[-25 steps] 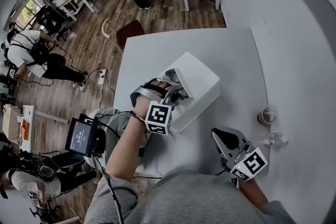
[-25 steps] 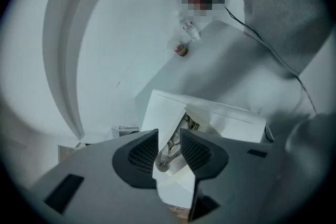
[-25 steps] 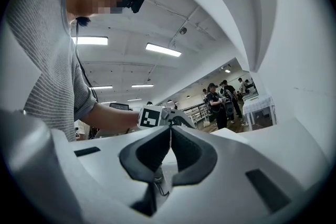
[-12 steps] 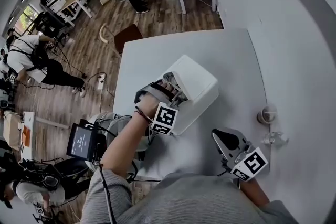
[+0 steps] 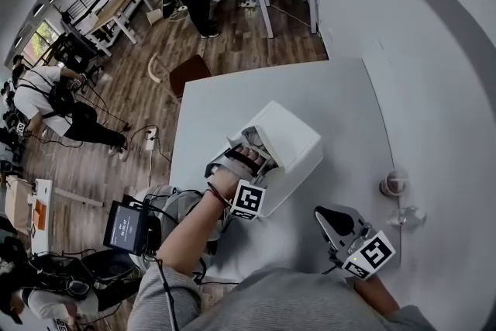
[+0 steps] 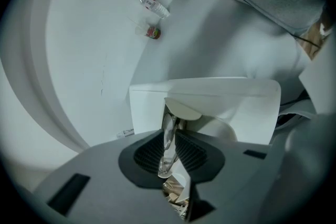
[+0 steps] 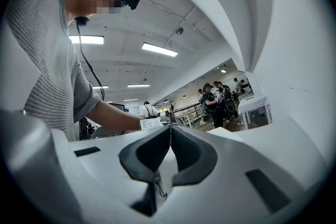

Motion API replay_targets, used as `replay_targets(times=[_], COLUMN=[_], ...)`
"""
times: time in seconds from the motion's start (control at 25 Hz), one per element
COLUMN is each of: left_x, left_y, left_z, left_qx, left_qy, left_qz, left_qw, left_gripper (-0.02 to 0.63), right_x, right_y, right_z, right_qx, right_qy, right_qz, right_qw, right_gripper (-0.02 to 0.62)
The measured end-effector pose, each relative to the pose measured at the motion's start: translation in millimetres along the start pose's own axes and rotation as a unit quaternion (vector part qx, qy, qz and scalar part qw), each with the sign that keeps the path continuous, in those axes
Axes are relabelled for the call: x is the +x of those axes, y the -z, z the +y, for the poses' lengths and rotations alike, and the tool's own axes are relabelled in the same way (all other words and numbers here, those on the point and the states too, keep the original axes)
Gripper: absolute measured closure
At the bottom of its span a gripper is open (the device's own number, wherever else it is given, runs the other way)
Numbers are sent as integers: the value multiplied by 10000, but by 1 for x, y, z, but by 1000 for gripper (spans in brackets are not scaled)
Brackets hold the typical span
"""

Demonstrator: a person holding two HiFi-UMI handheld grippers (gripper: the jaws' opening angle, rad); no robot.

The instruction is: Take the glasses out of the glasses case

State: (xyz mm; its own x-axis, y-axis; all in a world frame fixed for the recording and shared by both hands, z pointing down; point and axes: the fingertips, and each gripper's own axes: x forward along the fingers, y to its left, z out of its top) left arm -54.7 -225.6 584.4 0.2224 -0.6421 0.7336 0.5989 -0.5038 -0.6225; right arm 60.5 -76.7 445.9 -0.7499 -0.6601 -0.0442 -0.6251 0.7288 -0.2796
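Observation:
The white glasses case [image 5: 291, 137] lies open on the white table [image 5: 341, 93]. My left gripper [image 5: 253, 146] reaches down into its open end. In the left gripper view the case [image 6: 231, 107] fills the middle. A clear lens of the glasses [image 6: 168, 136] stands on edge between the dark pads [image 6: 149, 152]. The left gripper [image 6: 169, 150] has just been closing and now pinches that lens. The rest of the glasses is hidden inside the case. My right gripper [image 5: 332, 215] rests near the table's front edge, held level, shut with nothing in it [image 7: 170, 131].
A small round jar [image 5: 394, 182] and a clear bottle [image 5: 407, 215] lie at the table's right edge, also seen as the jar [image 6: 153, 33] and bottle [image 6: 152, 5]. A chair [image 5: 186, 66] and several people stand on the wooden floor beyond the table's left side.
My left hand has sunk and rolled, moving further into the open case. The right gripper has stayed where it was.

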Motion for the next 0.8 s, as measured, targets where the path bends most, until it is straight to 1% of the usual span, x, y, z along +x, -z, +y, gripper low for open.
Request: replay_targets(times=[0.04,0.28,0.32,0.4,0.44,0.48,0.52,0.6,0.68,0.76,0.8], left_x=[0,0,0,-4,-5,-6,-7,-9,-10,-13,-14], left_y=[0,0,-2,-11,-15,-17,-16,-7,-1,11,13], left_z=[0,6,8,20,24,24,22,19,18,22,21], left_qx=[22,63,-13,-486,-703,-803,-788,-492,-416,-206,-273], left_qy=[-42,-409,-555,-1025,-1178,-1219,-1202,-1178,-1218,-1331,-1307], left_qz=[-3,89,51,-242,-364,-394,-329,24,218,529,543], left_qw=[10000,9991,9984,9932,9899,9885,9891,9918,9914,9895,9896], left_gripper=[543,568,572,574,577,577,578,580,580,580,580], right_x=[1,3,3,3,3,2,1,0,0,1,1], right_y=[-1,-2,-1,1,1,1,1,0,-1,-3,-3], right_z=[0,2,2,2,2,2,2,2,2,1,2], right_qx=[-9,-21,-17,-12,-10,-8,-5,-4,-19,-33,-32], right_qy=[-7,-5,3,16,24,31,40,52,52,41,36], right_qz=[-6,-1,7,20,21,21,20,20,13,-8,-12], right_qw=[10000,10000,10000,10000,10000,10000,10000,10000,10000,10000,10000], right_gripper=[581,581,581,581,581,581,581,581,581,581,581])
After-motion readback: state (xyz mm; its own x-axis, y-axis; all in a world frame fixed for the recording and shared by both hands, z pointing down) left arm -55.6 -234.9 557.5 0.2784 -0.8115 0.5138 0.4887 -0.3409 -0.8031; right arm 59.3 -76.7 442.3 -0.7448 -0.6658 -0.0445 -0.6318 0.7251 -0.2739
